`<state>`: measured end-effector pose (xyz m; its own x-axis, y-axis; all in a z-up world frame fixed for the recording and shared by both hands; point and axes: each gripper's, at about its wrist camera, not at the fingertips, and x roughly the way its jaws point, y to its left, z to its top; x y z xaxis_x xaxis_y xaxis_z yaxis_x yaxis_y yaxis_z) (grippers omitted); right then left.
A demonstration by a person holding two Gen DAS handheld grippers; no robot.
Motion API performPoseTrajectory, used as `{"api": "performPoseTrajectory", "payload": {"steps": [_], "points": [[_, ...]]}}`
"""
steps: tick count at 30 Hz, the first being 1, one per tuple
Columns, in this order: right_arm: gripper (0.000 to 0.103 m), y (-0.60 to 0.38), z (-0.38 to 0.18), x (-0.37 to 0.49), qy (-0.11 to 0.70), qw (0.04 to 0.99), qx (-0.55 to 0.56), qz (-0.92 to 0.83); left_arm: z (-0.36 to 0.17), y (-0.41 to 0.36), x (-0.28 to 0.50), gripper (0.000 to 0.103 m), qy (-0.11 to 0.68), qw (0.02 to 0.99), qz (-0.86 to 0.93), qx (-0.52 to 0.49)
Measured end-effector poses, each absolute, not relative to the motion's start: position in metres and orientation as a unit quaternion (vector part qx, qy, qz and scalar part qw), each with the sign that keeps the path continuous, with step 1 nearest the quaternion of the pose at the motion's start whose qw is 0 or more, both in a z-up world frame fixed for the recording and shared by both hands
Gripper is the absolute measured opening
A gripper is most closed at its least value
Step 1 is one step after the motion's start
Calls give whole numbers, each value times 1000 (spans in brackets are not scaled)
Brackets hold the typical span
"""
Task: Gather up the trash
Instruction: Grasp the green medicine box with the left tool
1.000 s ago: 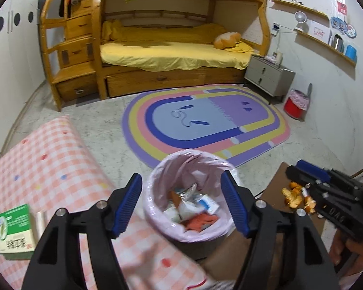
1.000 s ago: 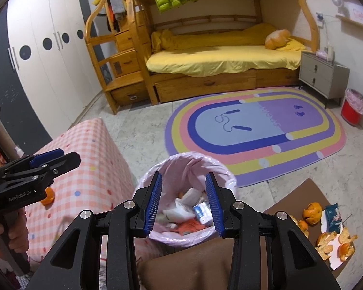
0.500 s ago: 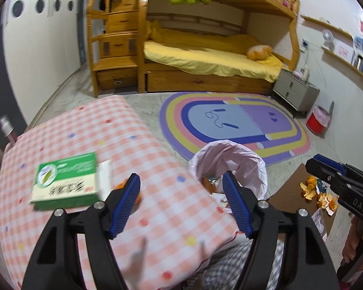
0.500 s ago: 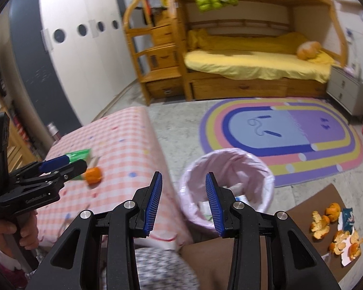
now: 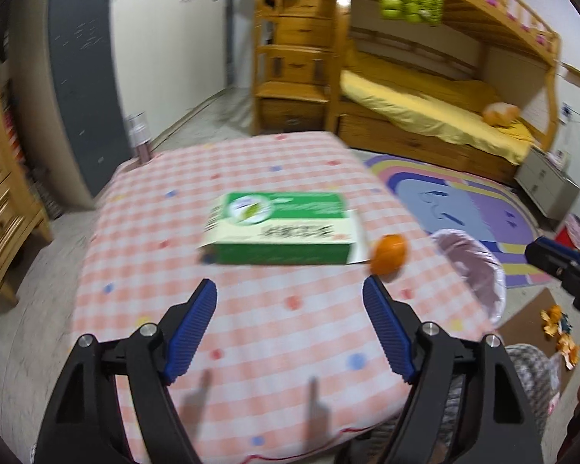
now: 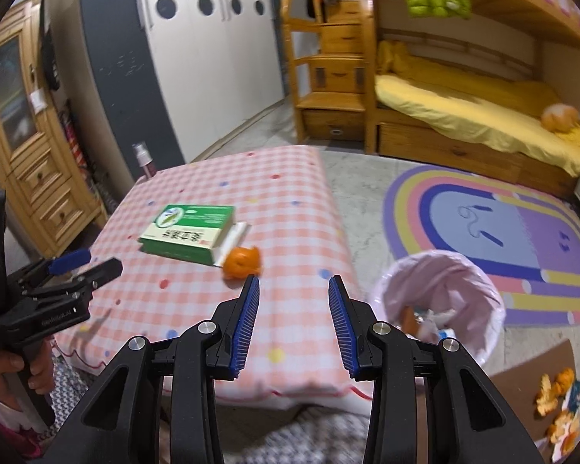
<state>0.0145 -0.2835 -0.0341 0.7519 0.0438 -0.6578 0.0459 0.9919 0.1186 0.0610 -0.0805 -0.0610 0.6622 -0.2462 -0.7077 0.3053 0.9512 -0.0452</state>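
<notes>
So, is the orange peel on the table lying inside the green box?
No, the peel lies on the checked cloth just outside the box, by its open end.

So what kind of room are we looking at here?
Most likely a child's bedroom: a wooden bunk bed with yellow bedding, a rainbow rug on the floor, and a wardrobe with round porthole windows.

Bunk bed [image 5: 425,89], rainbow rug [image 6: 495,232], wardrobe [image 6: 208,58]

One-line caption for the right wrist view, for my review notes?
Right hand-held gripper, empty and open, faces a checked tablecloth with a green box and orange peel; lined trash bin at right.
</notes>
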Motion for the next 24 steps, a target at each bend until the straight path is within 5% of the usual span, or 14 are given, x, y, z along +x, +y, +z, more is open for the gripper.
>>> {"api": "performPoseTrajectory", "payload": {"steps": [4, 13, 24], "points": [[37, -265, -38, 43, 357, 933, 48, 16, -68, -55, 70, 76, 390, 912, -120, 28], [12, -235, -62, 119, 384, 922, 11, 48, -89, -35, 106, 76, 414, 905, -95, 16], [11, -229, -86, 197, 411, 910, 7, 50, -116, -46, 151, 76, 438, 893, -100, 13]]}}
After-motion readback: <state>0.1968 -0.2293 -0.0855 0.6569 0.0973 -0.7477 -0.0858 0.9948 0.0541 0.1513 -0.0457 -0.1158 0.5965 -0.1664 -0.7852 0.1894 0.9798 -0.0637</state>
